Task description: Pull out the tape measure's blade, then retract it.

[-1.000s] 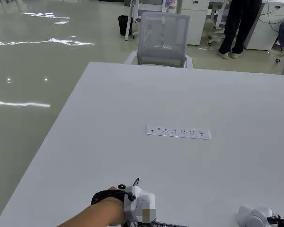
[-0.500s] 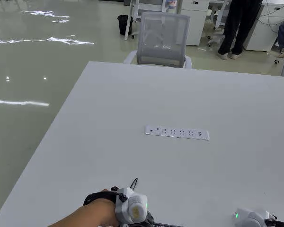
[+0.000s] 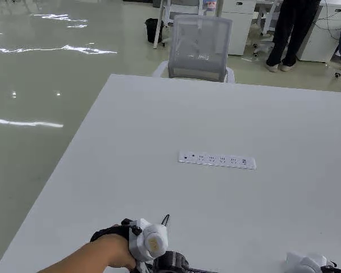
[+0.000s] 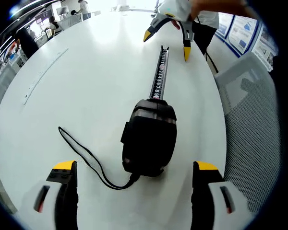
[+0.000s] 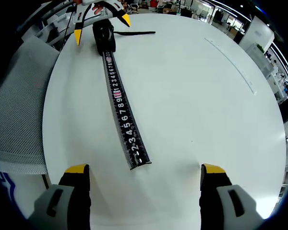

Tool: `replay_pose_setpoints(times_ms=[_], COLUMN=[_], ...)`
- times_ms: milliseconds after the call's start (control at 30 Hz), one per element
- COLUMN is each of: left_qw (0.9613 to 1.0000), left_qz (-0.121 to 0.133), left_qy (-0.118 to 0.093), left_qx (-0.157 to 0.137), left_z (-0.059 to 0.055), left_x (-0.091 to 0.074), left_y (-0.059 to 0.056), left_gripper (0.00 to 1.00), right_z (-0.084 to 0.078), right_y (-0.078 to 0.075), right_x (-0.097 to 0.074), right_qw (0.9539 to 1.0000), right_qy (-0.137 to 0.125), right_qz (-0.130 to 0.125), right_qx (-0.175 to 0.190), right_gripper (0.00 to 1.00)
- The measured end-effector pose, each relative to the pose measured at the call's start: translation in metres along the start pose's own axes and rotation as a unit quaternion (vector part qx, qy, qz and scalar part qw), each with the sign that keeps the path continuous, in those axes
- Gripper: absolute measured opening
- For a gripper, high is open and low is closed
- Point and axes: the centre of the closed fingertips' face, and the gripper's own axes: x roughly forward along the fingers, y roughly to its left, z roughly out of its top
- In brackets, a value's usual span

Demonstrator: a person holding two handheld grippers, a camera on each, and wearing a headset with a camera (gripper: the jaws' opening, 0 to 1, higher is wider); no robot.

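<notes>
The tape measure (image 4: 149,136) rests near the front edge of the white surface (image 3: 216,114). Its blade (image 5: 121,103) is run out flat and straight towards the right gripper (image 5: 144,168). The left gripper (image 4: 134,166) sits just behind the black case, its 2 fingers (image 4: 65,172) spread wide to either side and not seen touching it. The right gripper's fingers are likewise spread, and the end hook (image 5: 139,160) lies just ahead of them, between the tips, ungripped.

The case looks compact, hard and fairly dense for its size, and its 2 flat sides seem the surest place to clamp. The blade is thin, springy steel: stiff along its curve, liable to kink if bent, and likely to whip back under spring load once freed. It would be best pinched at the hook and fed in slowly.

A loose black cord (image 4: 86,158) trails from the case across the left finger's path and could snag. A power strip (image 3: 217,160) lies well apart, mid-surface. A mesh chair (image 3: 199,40) stands beyond the far edge. Nothing else crowds the blade's line.
</notes>
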Motion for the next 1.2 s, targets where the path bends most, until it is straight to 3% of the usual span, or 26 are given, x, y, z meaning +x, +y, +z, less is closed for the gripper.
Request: replay_pose_setpoints(times_ms=[200,333,400,500,633,767,900,1033,1133,1200], left_qw=[0.9995,0.9964,0.9944,0.9925,0.9831,0.977,0.9702,0.965,0.9575,0.9545], left_qz=[0.011,0.029,0.04,0.062,0.081,0.094,0.105,0.114,0.122,0.126], left_qy=[-0.02,-0.054,-0.072,-0.081,-0.133,-0.151,-0.168,-0.178,-0.191,-0.195], left_qx=[-0.022,-0.059,-0.065,-0.067,-0.095,-0.119,-0.139,-0.155,-0.179,-0.186], left_z=[-0.004,-0.004,-0.004,-0.008,-0.002,-0.01,-0.022,-0.034,-0.043,-0.048], left_x=[-0.007,-0.014,-0.018,-0.023,-0.034,-0.043,-0.051,-0.057,-0.062,-0.064], left_y=[0.006,0.014,0.016,0.019,0.022,0.025,0.023,0.018,0.013,0.011], left_gripper=[0.99,0.99,0.99,0.99,0.99,0.99,0.99,0.99,0.99,0.99], right_z=[0.0,0.003,0.003,0.008,0.013,0.013,0.013,0.01,0.01,0.009], right_y=[-0.001,-0.004,-0.006,-0.007,-0.006,-0.007,-0.007,0.001,0.009,0.012], right_x=[-0.004,-0.007,-0.01,-0.013,-0.016,-0.022,-0.029,-0.032,-0.035,-0.036], right_qw=[0.9999,0.999,0.9982,0.9955,0.9919,0.9882,0.9788,0.9758,0.9732,0.9719], right_qy=[-0.004,-0.024,-0.031,-0.056,-0.08,-0.096,-0.127,-0.133,-0.144,-0.148], right_qz=[-0.006,-0.011,-0.021,-0.028,-0.038,-0.051,-0.063,-0.072,-0.078,-0.082], right_qx=[0.009,0.035,0.048,0.071,0.092,0.109,0.148,0.158,0.161,0.164], right_gripper=[1.0,1.0,1.0,1.0,1.0,1.0,1.0,1.0,1.0,1.0])
